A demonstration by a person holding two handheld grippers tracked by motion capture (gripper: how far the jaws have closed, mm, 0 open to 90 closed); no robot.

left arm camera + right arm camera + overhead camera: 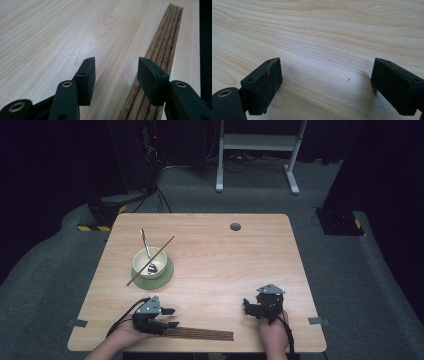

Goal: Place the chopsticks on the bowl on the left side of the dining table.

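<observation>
Since nobody gave me a task line, I'm guessing from the layout: the bundle of sticks [200, 334] along the near edge looks like what gets picked next, maybe to join the single stick [150, 260] already lying across the bowl [149, 262]. That's a judgement, not a fact.

What matters is where the bundle sits relative to my left gripper [170, 318]. From the high view its long axis runs left to right, parallel to the table [225, 265] edge, and its left end is right at the gripper. In the left gripper view the sticks [160, 57] run away from me under the right-hand jaw, not between the two jaws. So the gap is just beside the bundle, over bare wood. Jaws are parted about halfway, holding nothing.

My right gripper [252, 306] is well off the far end of the bundle, jaws spread wide over bare table, empty too.

Left is clearly nearer. I reckon it needs a small sideways shift toward the edge so the jaws straddle the sticks across their length.
</observation>
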